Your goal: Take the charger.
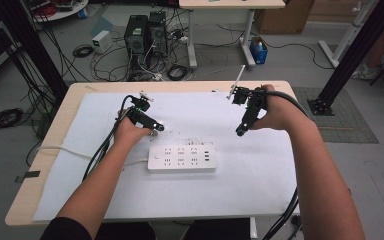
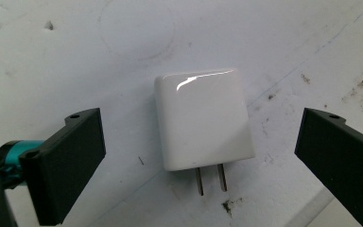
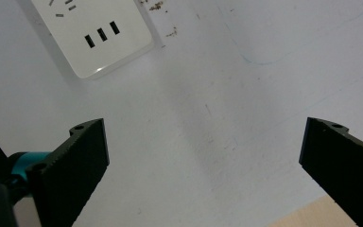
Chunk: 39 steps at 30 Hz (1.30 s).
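The left gripper (image 2: 196,142) hangs spread wide over a white two-prong wall charger (image 2: 202,119), which lies flat on the white table mat (image 2: 52,61) dead centre between the jaws, its glossy back up and its two metal prongs pointing to six o'clock in the left gripper view; neither jaw touches it yet. In the high view that same left gripper (image 1: 152,125) sits just off the eleven o'clock corner of the white power strip (image 1: 181,158), with the charger itself too small to make out under the tips. The right gripper (image 3: 203,156) is likewise released and holds nothing, hovering over bare mat with the strip's USB end (image 3: 101,35) at its eleven o'clock; from above, the right gripper (image 1: 244,119) stands well apart at the strip's two o'clock. The likely trouble, as I judge it, is the grab: the charger's shell is smooth and its edges rounded, so jaws closing off-centre or too high could squirt it sideways or spin it on the mat. A pinch that lands skewed would leave the prongs (short and thin) cocked, and they could then scrape the strip's face instead of entering a socket. The strip looks light and lies loose on the mat, so a hard push might slide it unless the idle gripper steadies it.
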{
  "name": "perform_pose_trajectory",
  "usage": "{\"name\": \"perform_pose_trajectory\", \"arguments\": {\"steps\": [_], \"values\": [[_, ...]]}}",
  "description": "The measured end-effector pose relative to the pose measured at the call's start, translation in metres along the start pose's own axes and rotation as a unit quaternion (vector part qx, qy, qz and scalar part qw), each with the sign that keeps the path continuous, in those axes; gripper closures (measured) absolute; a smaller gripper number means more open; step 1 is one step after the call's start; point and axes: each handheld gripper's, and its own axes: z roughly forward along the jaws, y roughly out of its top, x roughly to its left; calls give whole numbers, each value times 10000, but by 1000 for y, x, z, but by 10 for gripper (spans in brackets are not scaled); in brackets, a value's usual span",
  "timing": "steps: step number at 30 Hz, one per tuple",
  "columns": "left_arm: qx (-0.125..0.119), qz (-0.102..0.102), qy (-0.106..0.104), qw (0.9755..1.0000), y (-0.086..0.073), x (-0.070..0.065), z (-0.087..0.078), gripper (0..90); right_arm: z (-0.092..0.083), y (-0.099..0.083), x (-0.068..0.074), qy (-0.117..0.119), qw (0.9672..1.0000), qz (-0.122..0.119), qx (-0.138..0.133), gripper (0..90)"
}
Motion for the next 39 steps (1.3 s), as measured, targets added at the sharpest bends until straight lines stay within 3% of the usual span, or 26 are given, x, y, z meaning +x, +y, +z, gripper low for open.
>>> {"name": "perform_pose_trajectory", "arguments": {"steps": [13, 26, 39], "values": [[-114, 60, 189, 9997, -2, -5, 7, 116, 0, -1, -1, -15, 10000, 21, -13, 15], [-38, 49, 194, 9998, -5, -4, 10, 204, 1, 1, -2, -20, 10000, 0, -16, 15], [33, 103, 367, 9993, -7, -6, 16, 285, -1, -4, -4, -40, 10000, 81, -38, 15]]}}
